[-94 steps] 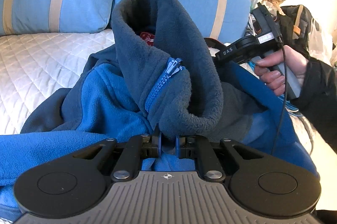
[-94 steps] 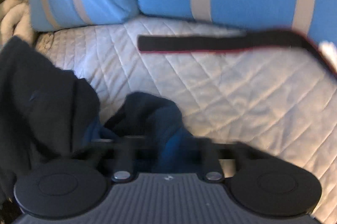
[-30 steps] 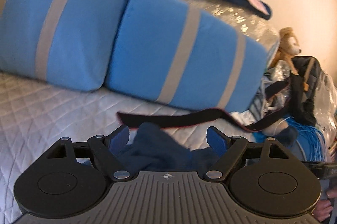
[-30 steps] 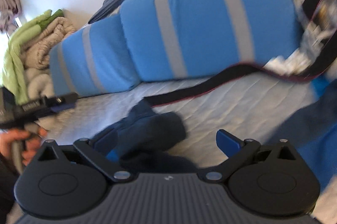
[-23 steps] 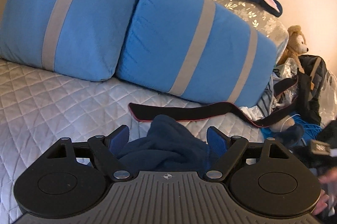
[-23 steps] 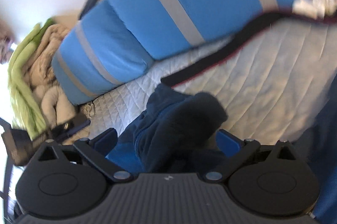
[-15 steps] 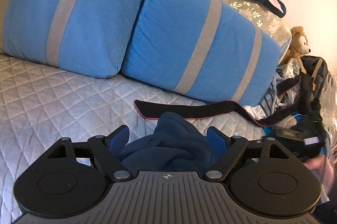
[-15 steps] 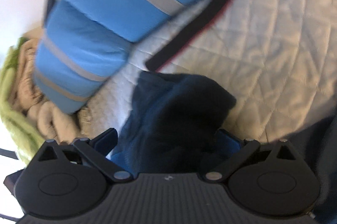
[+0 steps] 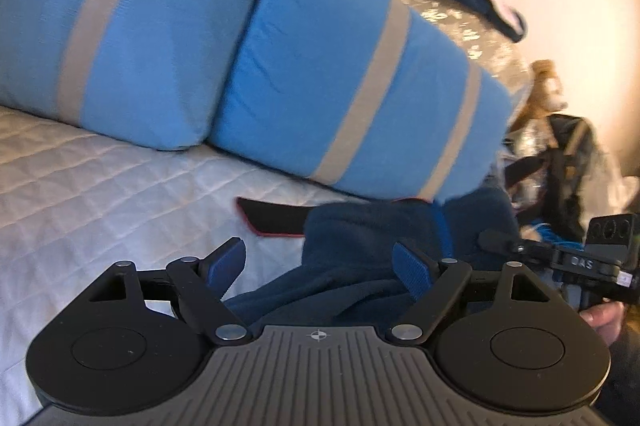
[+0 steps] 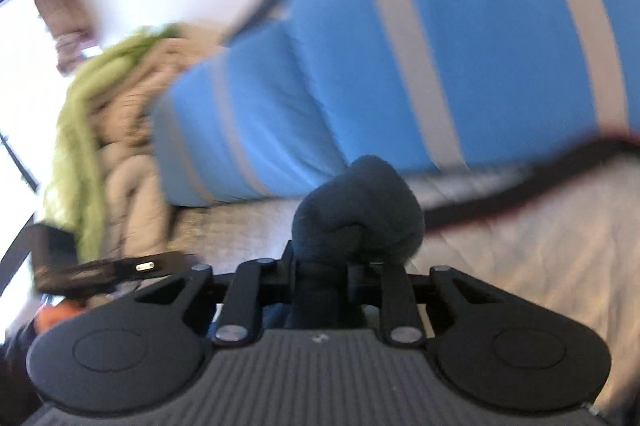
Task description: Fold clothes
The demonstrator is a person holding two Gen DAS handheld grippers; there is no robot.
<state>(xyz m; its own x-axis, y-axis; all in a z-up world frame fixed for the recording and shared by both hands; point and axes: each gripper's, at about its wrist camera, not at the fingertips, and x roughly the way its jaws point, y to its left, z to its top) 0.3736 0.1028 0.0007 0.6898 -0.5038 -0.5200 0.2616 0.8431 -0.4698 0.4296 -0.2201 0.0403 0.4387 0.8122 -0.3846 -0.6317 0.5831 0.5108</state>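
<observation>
- The right claw (image 10: pixel 326 266) has just been closing and now pinches a bunched wad of the dark blue fleece jacket (image 10: pixel 356 209), likely to get a firm hold before pulling it flat.
- The left claw (image 9: pixel 320 268) stands open, with jacket fabric lying loosely between its pads and nothing clamped.
- The jacket lies crumpled on the white quilted bed (image 9: pixel 100 193), near the blue pillows (image 9: pixel 328 85), beside a black strap (image 9: pixel 276 220).
</observation>
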